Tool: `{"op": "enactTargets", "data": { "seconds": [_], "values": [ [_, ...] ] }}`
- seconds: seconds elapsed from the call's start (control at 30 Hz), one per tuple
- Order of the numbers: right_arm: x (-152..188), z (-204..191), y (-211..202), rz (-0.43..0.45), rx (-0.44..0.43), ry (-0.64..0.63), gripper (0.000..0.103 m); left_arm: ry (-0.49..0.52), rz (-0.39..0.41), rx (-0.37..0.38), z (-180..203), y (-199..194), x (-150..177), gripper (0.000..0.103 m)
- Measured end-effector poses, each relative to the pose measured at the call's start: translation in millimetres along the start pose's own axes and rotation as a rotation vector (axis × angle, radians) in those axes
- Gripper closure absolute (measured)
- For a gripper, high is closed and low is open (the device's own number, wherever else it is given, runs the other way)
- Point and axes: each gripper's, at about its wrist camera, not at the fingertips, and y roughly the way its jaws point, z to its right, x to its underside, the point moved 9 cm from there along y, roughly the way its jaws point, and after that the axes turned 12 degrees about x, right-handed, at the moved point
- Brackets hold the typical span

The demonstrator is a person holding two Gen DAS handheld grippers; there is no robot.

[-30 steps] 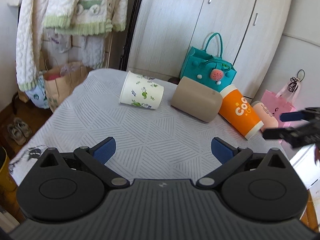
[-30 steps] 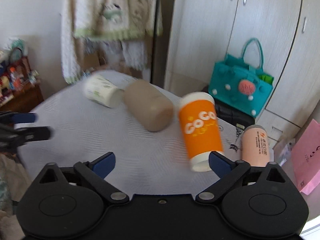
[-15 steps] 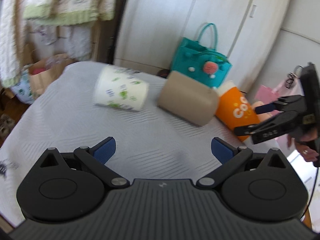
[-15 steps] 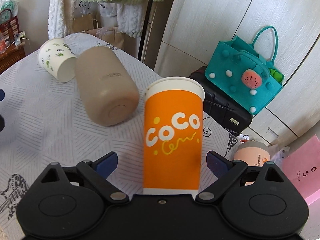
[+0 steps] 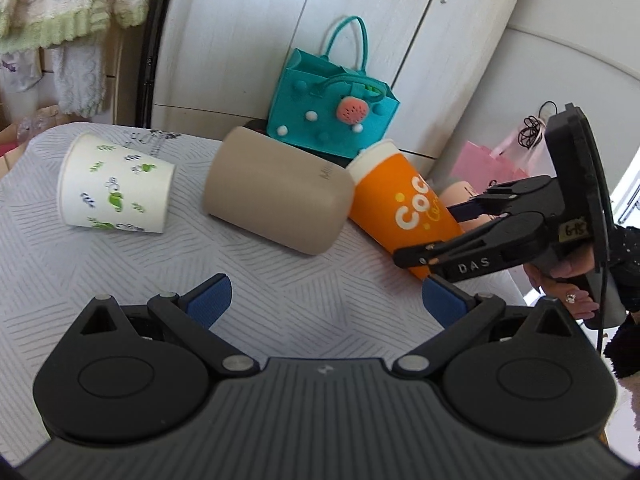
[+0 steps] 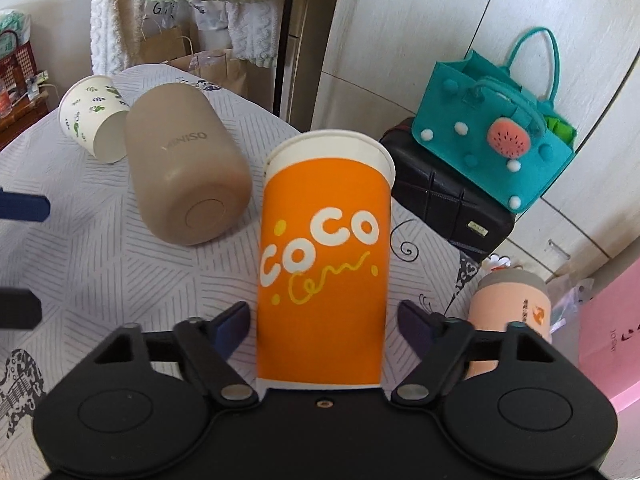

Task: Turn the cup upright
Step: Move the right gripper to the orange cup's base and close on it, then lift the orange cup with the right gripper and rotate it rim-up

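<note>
An orange "CoCo" paper cup (image 6: 324, 264) lies on its side on the patterned tablecloth, its base end toward my right gripper (image 6: 324, 320). The right gripper's blue pads stand either side of the cup near its base, close to its sides; it is open. In the left wrist view the same cup (image 5: 396, 204) lies at the table's right edge with the right gripper (image 5: 440, 236) around its lower end. My left gripper (image 5: 324, 292) is open and empty above the tablecloth, short of the cups.
A beige MINISO tumbler (image 5: 276, 196) and a white leaf-print paper cup (image 5: 114, 188) lie on their sides to the left. A pink bottle (image 6: 508, 312), a teal felt bag (image 6: 496, 136) on a black case, and wardrobe doors stand behind.
My right gripper has moved in until its fingers flank the orange cup, and they have narrowed toward it. The left gripper has drifted forward and right.
</note>
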Motion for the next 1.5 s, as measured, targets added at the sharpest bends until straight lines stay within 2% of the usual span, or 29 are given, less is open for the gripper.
{"op": "enactTargets", "data": {
  "seconds": [0.23, 0.47, 0.63, 0.77, 0.93, 1.23, 1.4, 1.5],
  "values": [
    [6, 3, -12, 0.013, 0.0, 0.063, 0.031, 0.017, -0.046, -0.015, -2, 4, 16, 0.0],
    [20, 6, -51, 0.041, 0.06, 0.096, 0.031, 0.023, -0.042, -0.012, 3, -13, 25, 0.0],
    [36, -6, -83, 0.068, 0.065, 0.097, 0.031, 0.031, -0.036, -0.002, 10, -34, 30, 0.0],
    [54, -21, -111, 0.121, 0.032, 0.113, 0.031, 0.037, 0.02, -0.029, 11, -59, 32, 0.0],
    [73, -53, -134, 0.168, -0.043, 0.117, 0.031, 0.027, 0.02, -0.013, 13, -81, 39, 0.0],
    [59, -122, -125, 0.21, -0.091, 0.045, 0.031, 0.03, 0.053, -0.041, 7, -126, 44, 0.0],
    [67, -142, -106, 0.171, -0.086, 0.047, 0.031, 0.05, 0.024, -0.049, 1, -124, 52, 0.0],
    [71, -143, -101, 0.151, -0.099, 0.049, 0.03, 0.021, 0.007, -0.025, -3, -118, 55, 0.0]
  ]
}}
